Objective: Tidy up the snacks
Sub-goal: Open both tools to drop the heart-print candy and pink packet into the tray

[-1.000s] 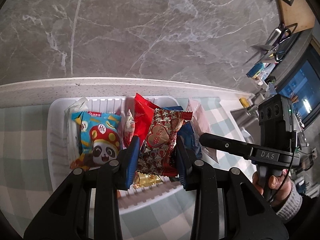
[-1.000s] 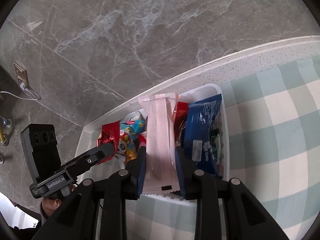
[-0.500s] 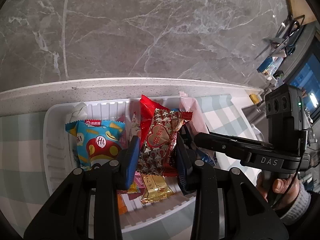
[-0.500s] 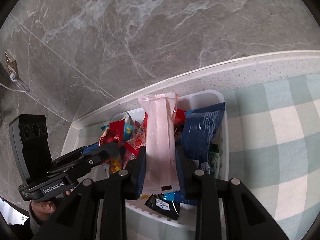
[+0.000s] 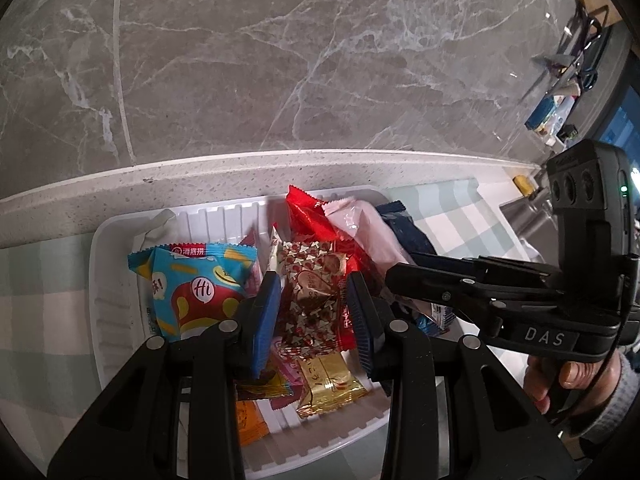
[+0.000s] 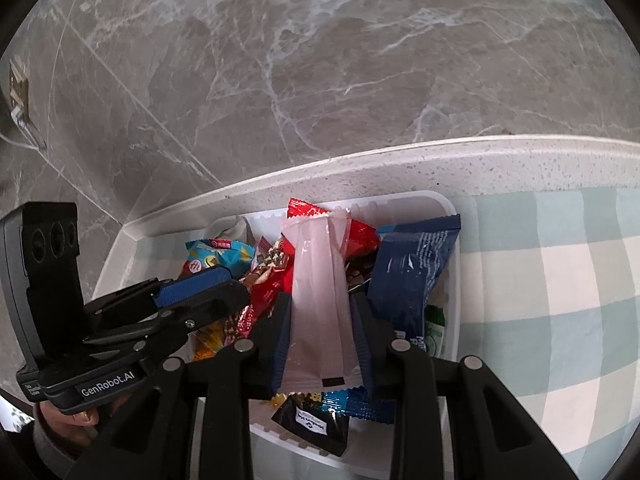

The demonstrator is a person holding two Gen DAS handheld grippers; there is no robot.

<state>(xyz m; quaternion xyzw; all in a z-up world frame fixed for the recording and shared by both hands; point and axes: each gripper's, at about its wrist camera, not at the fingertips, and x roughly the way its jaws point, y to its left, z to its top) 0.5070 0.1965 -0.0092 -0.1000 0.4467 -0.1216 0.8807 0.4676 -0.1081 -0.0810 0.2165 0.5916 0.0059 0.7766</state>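
A white tray (image 5: 116, 280) full of snack packets stands on the checked cloth by the marble wall. My left gripper (image 5: 314, 320) is shut on a red-and-brown heart-print packet (image 5: 310, 300), held over the tray's middle. My right gripper (image 6: 322, 336) is shut on a long pale pink packet (image 6: 320, 292) above the tray (image 6: 448, 204). The right gripper (image 5: 404, 276) also shows from the side in the left wrist view, with the pink packet (image 5: 368, 232) in it. In the right wrist view the left gripper (image 6: 216, 284) reaches in from the left.
A blue panda-print packet (image 5: 192, 284), gold (image 5: 332, 380) and orange (image 5: 250, 420) packets and a dark blue packet (image 6: 412, 272) lie in the tray. A black packet (image 6: 312, 424) lies at its near rim. The grey marble wall rises just behind. A person's hand (image 5: 560, 380) holds the right gripper's handle.
Both grippers have come down and in over the tray with their packets. The tray and its contents now look larger and closer in both views.
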